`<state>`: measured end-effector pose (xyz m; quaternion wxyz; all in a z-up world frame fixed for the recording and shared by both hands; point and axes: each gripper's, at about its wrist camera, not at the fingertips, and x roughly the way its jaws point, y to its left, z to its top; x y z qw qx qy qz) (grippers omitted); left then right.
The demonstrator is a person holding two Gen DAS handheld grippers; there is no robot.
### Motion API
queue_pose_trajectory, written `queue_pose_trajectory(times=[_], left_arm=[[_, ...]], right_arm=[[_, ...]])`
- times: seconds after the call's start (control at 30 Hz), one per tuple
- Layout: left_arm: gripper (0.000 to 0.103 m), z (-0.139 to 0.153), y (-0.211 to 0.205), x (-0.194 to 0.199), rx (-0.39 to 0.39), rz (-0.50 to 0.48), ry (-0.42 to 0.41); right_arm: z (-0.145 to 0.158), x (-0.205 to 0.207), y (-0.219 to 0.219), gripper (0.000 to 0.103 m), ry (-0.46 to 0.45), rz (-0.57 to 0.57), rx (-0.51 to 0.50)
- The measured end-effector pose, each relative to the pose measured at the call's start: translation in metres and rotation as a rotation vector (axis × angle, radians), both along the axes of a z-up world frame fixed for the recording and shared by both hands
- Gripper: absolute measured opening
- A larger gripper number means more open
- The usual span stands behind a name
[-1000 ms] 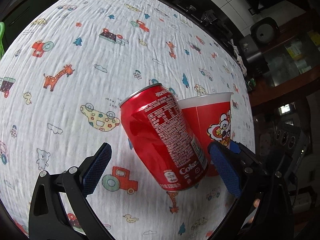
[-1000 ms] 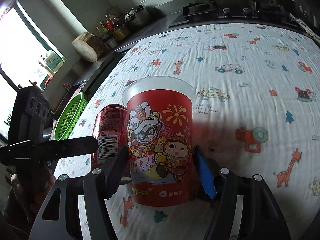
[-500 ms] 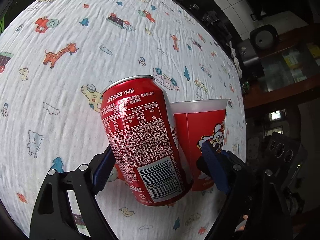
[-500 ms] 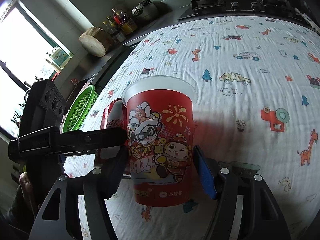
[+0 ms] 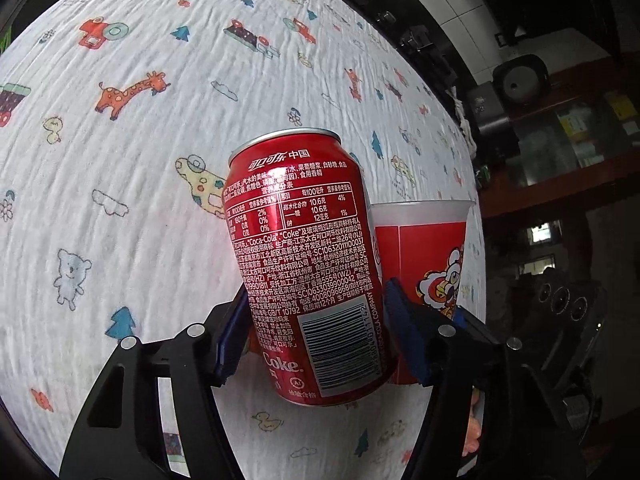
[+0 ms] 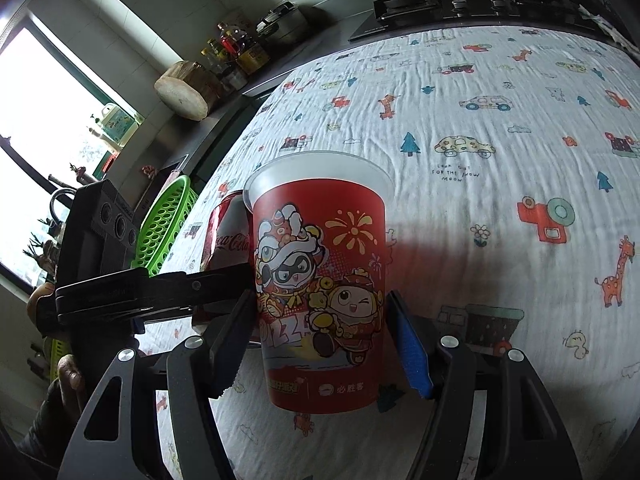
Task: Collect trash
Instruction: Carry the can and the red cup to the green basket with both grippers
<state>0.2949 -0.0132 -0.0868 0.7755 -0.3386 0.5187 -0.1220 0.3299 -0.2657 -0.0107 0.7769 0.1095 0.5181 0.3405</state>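
A red cola can stands on the cartoon-print tablecloth, between the pads of my left gripper. Its jaws are closing and both blue pads touch the can's sides. Right beside the can is a red paper cup with cartoon figures, and my right gripper is shut on its lower half. In the right wrist view the can peeks out left of the cup, with a left gripper finger across it. The cup shows behind the can in the left wrist view.
A green plastic basket sits off the table's left edge by the window. On the counter behind are a round wooden chopping block, bottles and a gas stove. The tablecloth stretches bare to the right.
The left gripper's jaws have come in from wide apart onto the can's sides, and it has moved closer around the can. The right gripper keeps its grip on the cup.
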Motion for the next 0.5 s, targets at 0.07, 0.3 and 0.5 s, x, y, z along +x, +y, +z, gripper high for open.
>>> queue_pose_trajectory(times=[0.07,0.3,0.5], left_arm=[[0.063,0.005,0.008,-0.002,0.005,-0.002,-0.013],[0.063,0.035,0.059,-0.019,0.092,0.038,-0.067],[0.063,0.068,0.127,-0.043,0.205,0.131,-0.123]], right_arm=[[0.005,-0.003,0.005,0.063,-0.008,0.009,0.002],[0.023,-0.01,0.038,0.063,-0.038,0.046,0.019],[0.039,-0.018,0.086,0.063,-0.065,0.101,0.041]])
